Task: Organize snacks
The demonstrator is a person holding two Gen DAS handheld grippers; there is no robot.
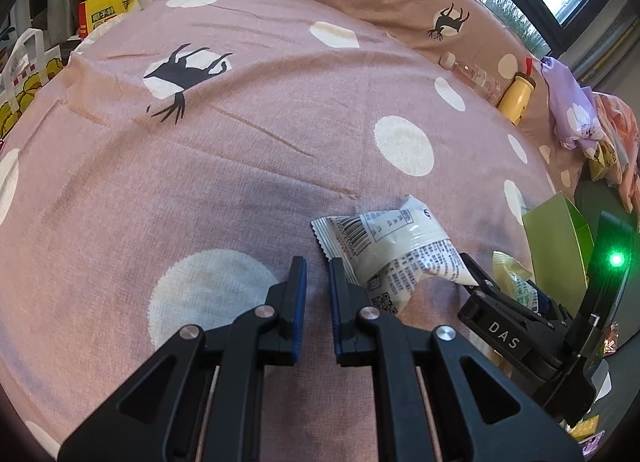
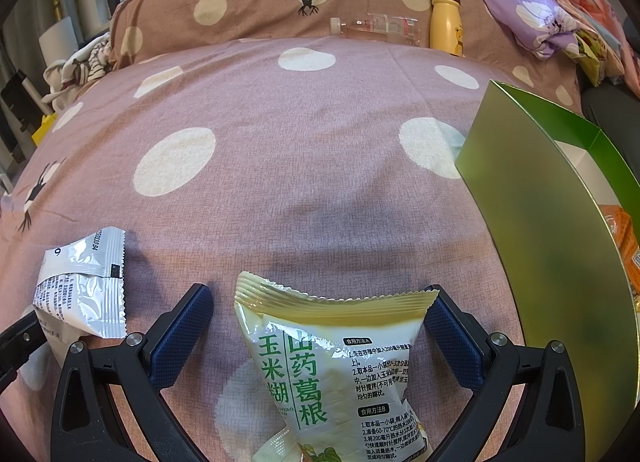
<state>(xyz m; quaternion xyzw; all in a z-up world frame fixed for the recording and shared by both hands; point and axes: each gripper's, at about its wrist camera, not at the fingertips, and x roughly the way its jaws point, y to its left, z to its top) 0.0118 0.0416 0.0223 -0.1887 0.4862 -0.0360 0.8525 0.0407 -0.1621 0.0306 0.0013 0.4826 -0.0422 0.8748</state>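
A white snack packet (image 1: 394, 252) with black print lies on the pink dotted bedsheet, just right of my left gripper (image 1: 318, 270). The left jaws stand nearly shut with a narrow gap and hold nothing. The same packet shows at the left in the right wrist view (image 2: 82, 288). My right gripper (image 2: 318, 298) is open wide, with a cream packet with green lettering (image 2: 332, 366) lying between its fingers; the right pad touches its top corner. The right gripper also shows in the left wrist view (image 1: 486, 302). An open green box (image 2: 552, 221) stands right of it.
An orange packet (image 2: 626, 238) lies inside the green box. A clear bottle (image 2: 380, 27) and a yellow flask (image 2: 444, 23) lie by the pillow (image 2: 240, 1) at the far end. Purple cloth (image 2: 532, 17) is heaped far right. Yellow bags (image 1: 24, 77) stand left of the bed.
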